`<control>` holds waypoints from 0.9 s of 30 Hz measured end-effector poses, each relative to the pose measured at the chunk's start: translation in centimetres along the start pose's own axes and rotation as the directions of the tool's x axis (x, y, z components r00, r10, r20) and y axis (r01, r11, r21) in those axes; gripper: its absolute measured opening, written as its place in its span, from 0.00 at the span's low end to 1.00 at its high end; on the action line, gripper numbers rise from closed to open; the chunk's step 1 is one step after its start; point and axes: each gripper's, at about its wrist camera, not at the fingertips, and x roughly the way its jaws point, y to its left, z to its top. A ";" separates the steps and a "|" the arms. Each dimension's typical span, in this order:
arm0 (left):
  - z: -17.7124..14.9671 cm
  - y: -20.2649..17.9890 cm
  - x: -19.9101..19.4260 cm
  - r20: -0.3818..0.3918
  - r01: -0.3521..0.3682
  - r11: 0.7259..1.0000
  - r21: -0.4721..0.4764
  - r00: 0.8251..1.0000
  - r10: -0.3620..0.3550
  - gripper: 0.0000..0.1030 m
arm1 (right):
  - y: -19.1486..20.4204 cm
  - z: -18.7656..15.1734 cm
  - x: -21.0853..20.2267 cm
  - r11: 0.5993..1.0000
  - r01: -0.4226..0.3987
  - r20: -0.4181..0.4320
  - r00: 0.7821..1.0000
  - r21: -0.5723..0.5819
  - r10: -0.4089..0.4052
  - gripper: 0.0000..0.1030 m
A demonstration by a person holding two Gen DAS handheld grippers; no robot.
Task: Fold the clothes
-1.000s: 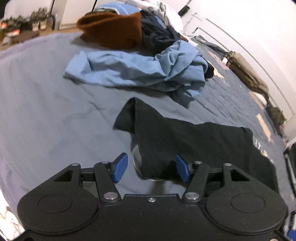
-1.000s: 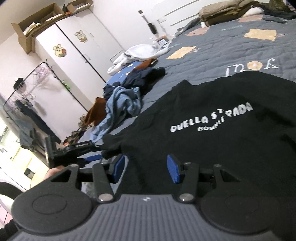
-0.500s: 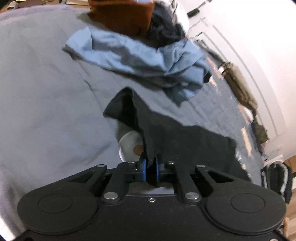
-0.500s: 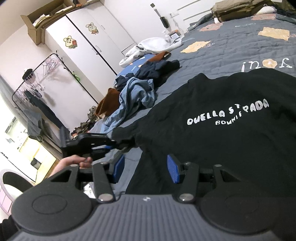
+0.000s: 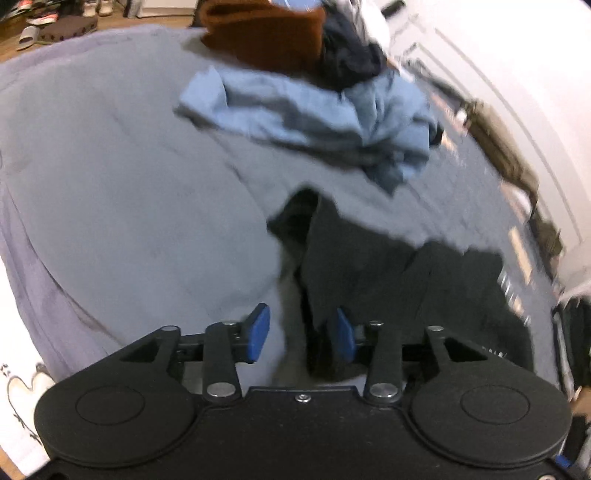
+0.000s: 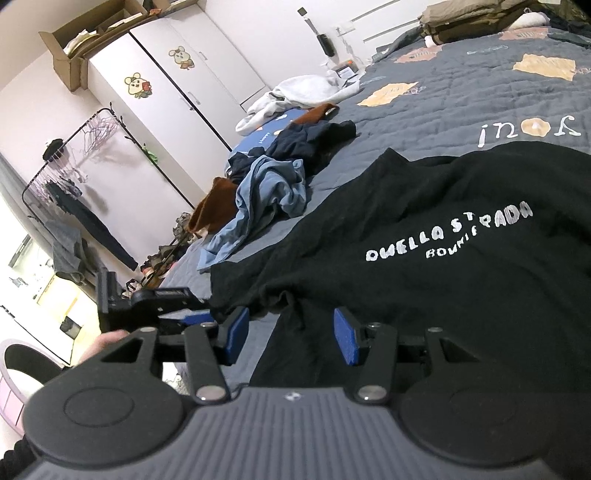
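Left gripper (image 5: 300,334) released, blue pads spread apart, a black sleeve edge draped against the inner face of the right-hand pad, nothing pinched. Ahead in the left wrist view, blurred: grey bedspread (image 5: 110,206) across the left, black T-shirt (image 5: 388,266) running from between the pads out to the right, one corner raised in a peak. Beyond that, a crumpled light blue garment (image 5: 314,114), with a rust-brown garment (image 5: 266,37) and a dark navy garment (image 5: 351,62) behind.

In the right wrist view, far left: clothes rack (image 6: 74,192) and white wardrobe (image 6: 177,74) with cartoon stickers, cardboard box (image 6: 70,59) on top. Left gripper visible again (image 6: 192,317) at the shirt's near-left edge. Right gripper (image 6: 290,334) released too, pads wide, hovering over a bunched fold of the black T-shirt (image 6: 443,277), not closed on it. Shirt lying spread on the quilted bed (image 6: 461,96), white lettering facing up. Laundry heap behind the shirt; folded olive bedding (image 6: 476,22) far right.
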 end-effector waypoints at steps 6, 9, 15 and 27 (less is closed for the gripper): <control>2.2 1.0 0.9 0.044 0.093 0.990 -0.110 0.995 -0.088 0.57 | 0.0 -0.2 0.2 1.000 0.006 -0.007 1.000 0.004 -0.006 0.49; 3.0 1.2 2.3 0.049 0.098 0.986 -0.135 0.995 -0.092 0.59 | 0.1 -0.4 0.4 1.000 0.004 -0.011 1.000 -0.001 -0.005 0.49; 3.5 2.8 4.6 0.063 0.145 0.963 -0.229 0.989 -0.134 0.60 | 0.1 -0.7 0.8 1.000 0.007 -0.026 1.000 0.000 -0.007 0.49; 3.1 -1.5 1.5 0.346 0.223 0.961 0.166 0.899 -0.269 0.07 | 0.1 -1.1 1.0 1.000 0.011 -0.040 0.999 -0.002 -0.011 0.49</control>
